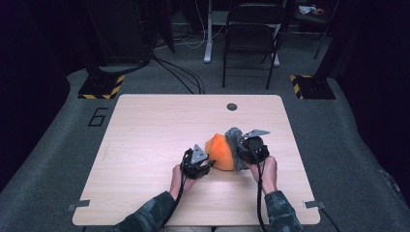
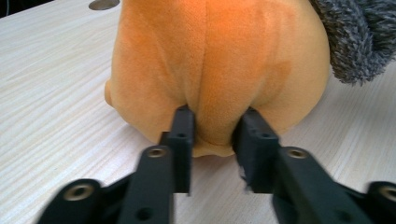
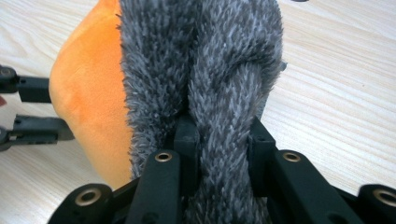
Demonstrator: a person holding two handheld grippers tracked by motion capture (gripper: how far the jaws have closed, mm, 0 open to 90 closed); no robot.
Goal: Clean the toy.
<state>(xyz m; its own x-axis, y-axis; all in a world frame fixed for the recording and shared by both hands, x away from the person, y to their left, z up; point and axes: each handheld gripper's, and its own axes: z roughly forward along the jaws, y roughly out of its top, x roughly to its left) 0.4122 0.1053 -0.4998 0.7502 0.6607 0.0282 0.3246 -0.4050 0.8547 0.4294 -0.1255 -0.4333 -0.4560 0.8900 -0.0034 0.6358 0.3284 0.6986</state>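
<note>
An orange plush toy (image 1: 220,151) with a grey furry part (image 1: 235,140) rests on the wooden table (image 1: 145,135), right of its middle. My left gripper (image 1: 207,165) is at the toy's near left side. In the left gripper view its jaws pinch a fold of the orange body (image 2: 219,56), so the left gripper (image 2: 217,122) is shut on it. My right gripper (image 1: 241,151) holds the toy from the right. Its jaws are shut on a thick tuft of grey fur (image 3: 205,60), which hides the right gripper's (image 3: 219,128) pads. The orange body (image 3: 88,93) shows left of the fur.
A dark round hole (image 1: 232,107) sits near the table's far edge. Beyond the table stand a black chair (image 1: 251,29) and two stand bases with yellow-black tape (image 1: 101,87) (image 1: 309,86). Cables run over the grey floor.
</note>
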